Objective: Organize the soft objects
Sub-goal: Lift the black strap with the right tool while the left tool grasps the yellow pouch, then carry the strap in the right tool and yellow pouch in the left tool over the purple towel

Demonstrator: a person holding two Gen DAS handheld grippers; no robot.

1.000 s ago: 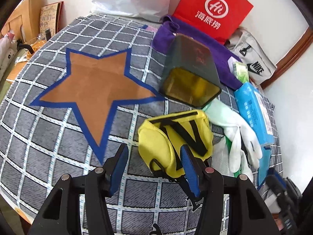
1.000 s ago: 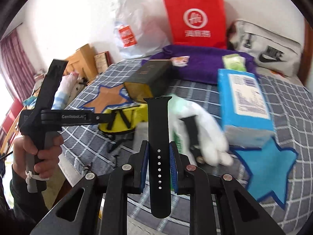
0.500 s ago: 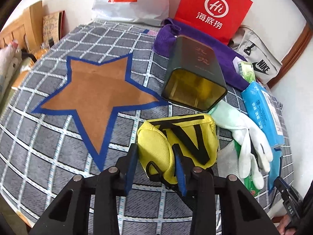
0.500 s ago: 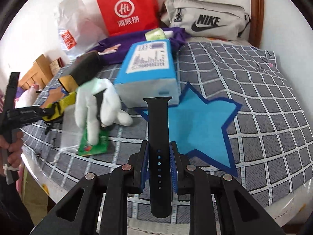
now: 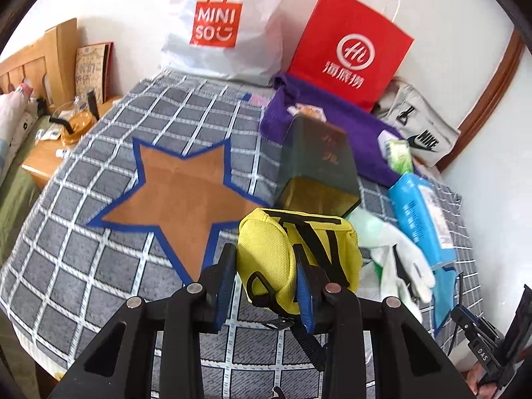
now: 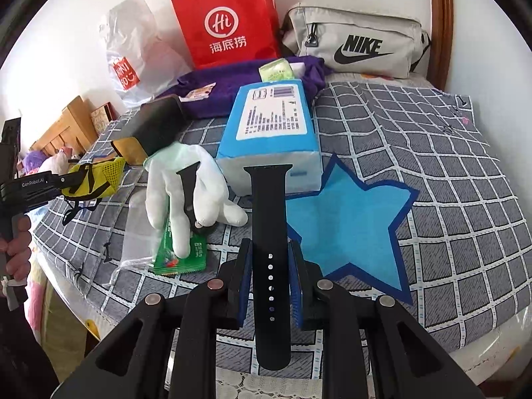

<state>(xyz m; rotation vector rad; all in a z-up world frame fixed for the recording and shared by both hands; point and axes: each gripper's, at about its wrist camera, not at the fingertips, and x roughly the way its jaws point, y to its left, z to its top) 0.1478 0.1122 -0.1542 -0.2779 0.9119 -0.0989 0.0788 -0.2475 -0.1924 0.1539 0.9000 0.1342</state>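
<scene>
The left gripper is clamping the near end of a yellow pouch, its blue-padded fingers pressing in on both sides of the fabric. The pouch is lying at the near edge of the bed, just beside a point of the brown star on the checked cover, with a dark tin right behind it. I judge the step in hand to be carrying the pouch off to wherever the soft things are being gathered. To do it well, the person should be lifting straight up first, since the black strap is dangling below the gripper and could be catching on the cover or the tin.

The right gripper is pinching a black watch band upright between its fingers, holding it over the bed edge near the blue star. It wants a gentle, level carry, as the band is held only around its middle.

The right view is showing what the left one is hiding: a second band piece lying on the white glove, and a green packet under the glove's fingertips. It is also showing the left gripper from the side with the pouch in it. The left view alone is showing the whole brown star and a wooden bedside stand beyond the bed.
</scene>
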